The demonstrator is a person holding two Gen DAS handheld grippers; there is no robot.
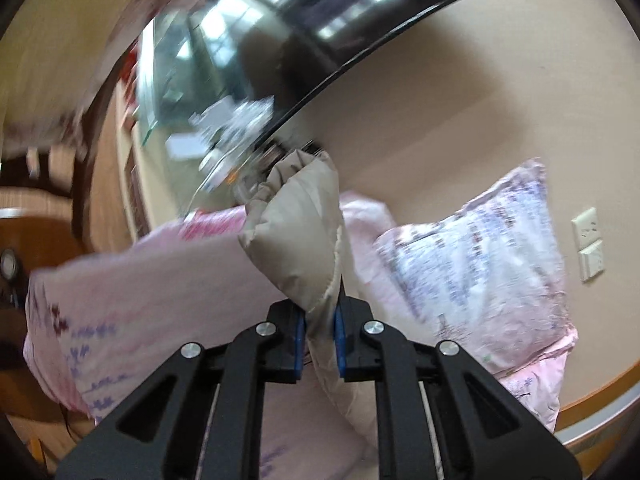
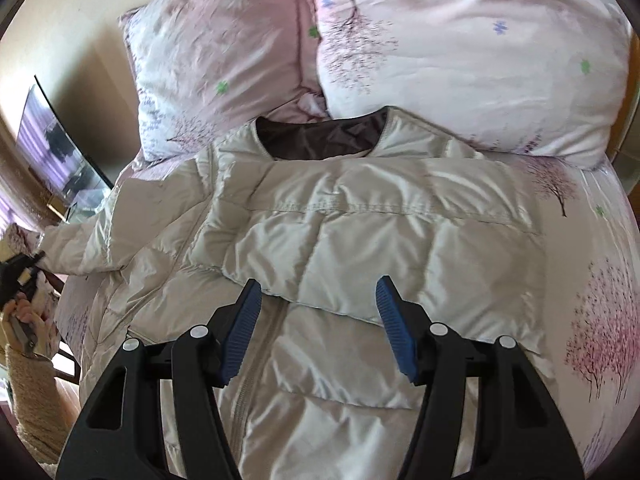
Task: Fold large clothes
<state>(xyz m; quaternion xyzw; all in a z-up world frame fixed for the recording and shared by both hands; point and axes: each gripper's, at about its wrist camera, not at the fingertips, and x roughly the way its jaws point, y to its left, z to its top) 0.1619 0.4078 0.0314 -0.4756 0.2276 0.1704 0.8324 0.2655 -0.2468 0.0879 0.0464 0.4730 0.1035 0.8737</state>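
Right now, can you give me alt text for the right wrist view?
A pale beige quilted puffer jacket lies spread on a pink floral bedsheet, collar toward two pink floral pillows. The right gripper hovers over it, jaws open and empty.

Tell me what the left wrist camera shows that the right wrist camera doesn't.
Only the left wrist view shows the left tongs shut on a bunched piece of the beige puffer jacket, plus wall switches beside a floral pillow.

Only the right wrist view shows the whole jacket spread on the bed, one sleeve folded across the chest, its dark-lined collar near two pillows, and the right tongs open above it.

Both share the jacket, the pink floral bedding and the wall-mounted TV.
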